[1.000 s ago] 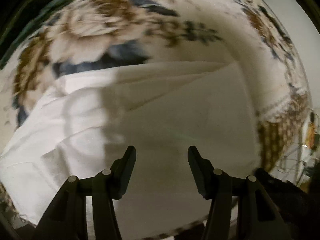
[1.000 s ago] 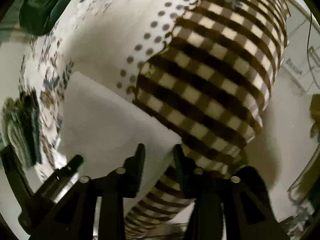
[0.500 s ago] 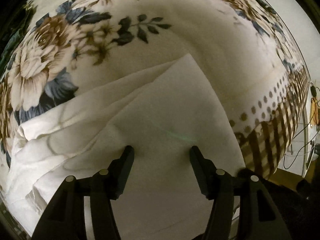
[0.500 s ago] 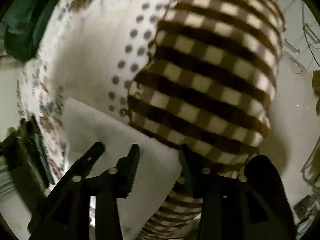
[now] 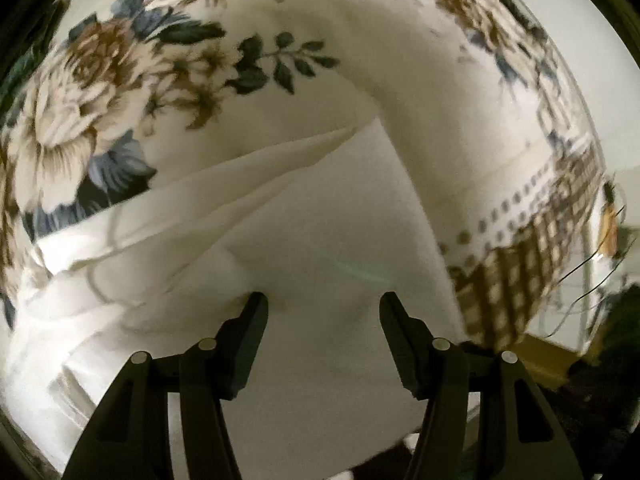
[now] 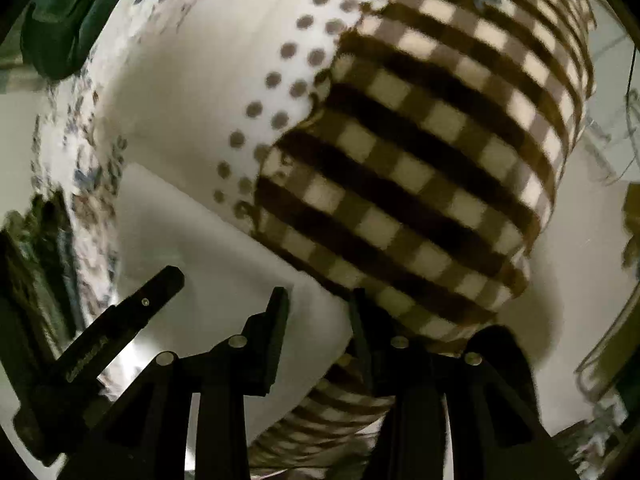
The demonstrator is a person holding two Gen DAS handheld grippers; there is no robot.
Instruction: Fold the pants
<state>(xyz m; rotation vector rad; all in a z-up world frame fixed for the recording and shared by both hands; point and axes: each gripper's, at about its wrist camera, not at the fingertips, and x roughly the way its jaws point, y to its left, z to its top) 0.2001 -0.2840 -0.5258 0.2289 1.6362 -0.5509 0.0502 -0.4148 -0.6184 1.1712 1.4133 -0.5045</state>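
Observation:
White pants [image 5: 320, 208] lie folded on a floral bedspread [image 5: 192, 64], with layered edges fanning out to the left. My left gripper [image 5: 320, 300] points down onto them, open; its left fingertip [image 5: 256, 304] dents the cloth and nothing is pinched. In the right wrist view a flat corner of the pants [image 6: 192, 248] reaches in between the fingers of my right gripper [image 6: 318, 296]. Those jaws are closing and stand either side of the corner, at the edge of the brown checked border [image 6: 420, 140]. I see no pad pressing on the cloth.
The bedspread's dotted band and checked border drop off at the right [image 5: 520, 264], with floor and cables beyond. A dark green cloth [image 6: 60, 20] lies at the far left corner. A black clamp-like bar [image 6: 120, 320] juts in at the lower left of the right wrist view.
My left gripper slid across the pants and sank closer, so its left fingertip now dents the cloth. The right jaws widened, then narrowed again around the same corner.

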